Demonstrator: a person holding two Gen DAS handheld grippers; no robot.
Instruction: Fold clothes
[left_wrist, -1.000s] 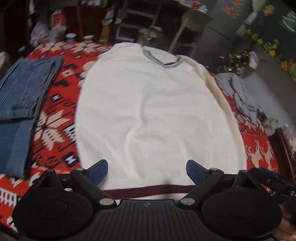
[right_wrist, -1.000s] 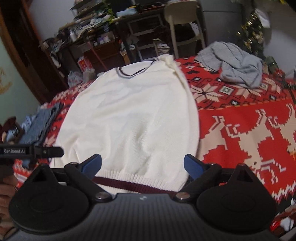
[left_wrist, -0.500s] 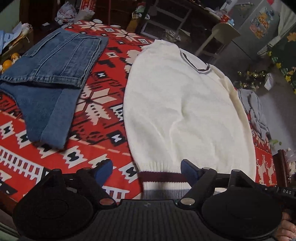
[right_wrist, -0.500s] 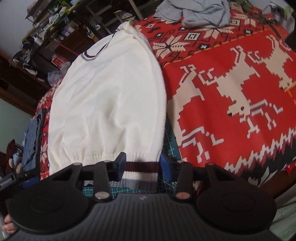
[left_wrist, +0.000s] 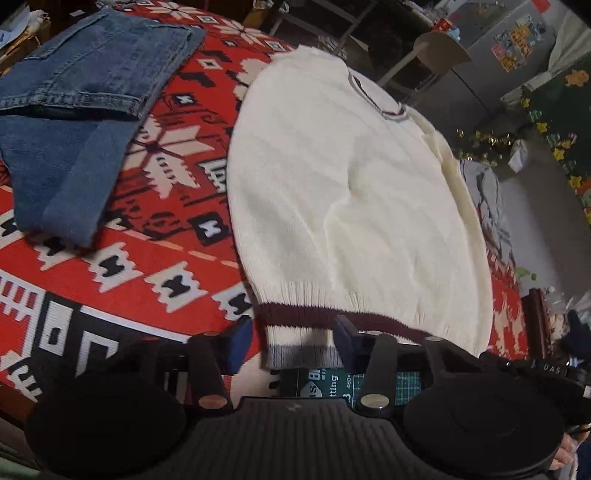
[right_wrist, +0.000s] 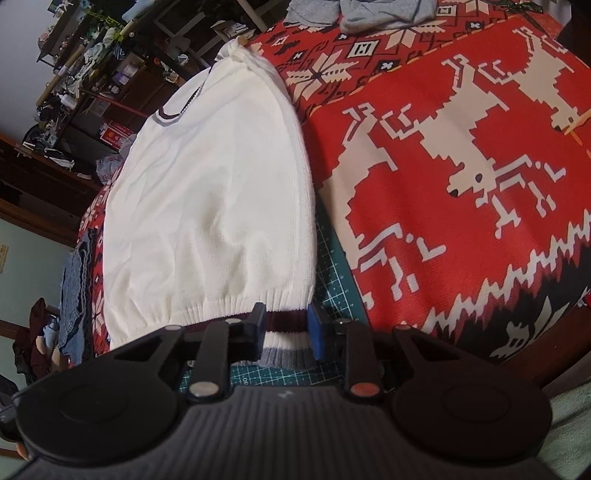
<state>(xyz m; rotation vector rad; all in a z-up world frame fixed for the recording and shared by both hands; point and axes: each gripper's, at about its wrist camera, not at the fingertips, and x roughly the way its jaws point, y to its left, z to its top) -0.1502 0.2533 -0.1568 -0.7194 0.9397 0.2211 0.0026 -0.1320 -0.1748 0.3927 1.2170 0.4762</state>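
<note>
Closing in from a wide spread, both tongs now bracket the ribbed hem of the cream knitted V-neck sweater (left_wrist: 343, 192), which lies flat, neck away, on the red patterned blanket (left_wrist: 122, 266) over the tabletop. A second ago each pair hovered above the hem with its blue pads far apart; now they sit low at the two near corners. The left tongs (left_wrist: 293, 341) straddle the left corner, where the maroon and grey stripes end, and their jaws are closing, with the cloth between them but a gap visible on the outer side. The right tongs (right_wrist: 286, 328) straddle the right corner; their jaws are closing too and look nearly against the rib, though I cannot tell whether they press it yet. A green cutting mat (right_wrist: 340, 273) shows under the hem. Folded blue denim jeans (left_wrist: 81, 110) lie well apart to the left and a crumpled grey garment (right_wrist: 373, 9) lies at the far end.

This shift reads as the start of a fold: with both corners pinched, the hem could be lifted toward the neckline. An uneven grip would likely skew the crease.
</note>
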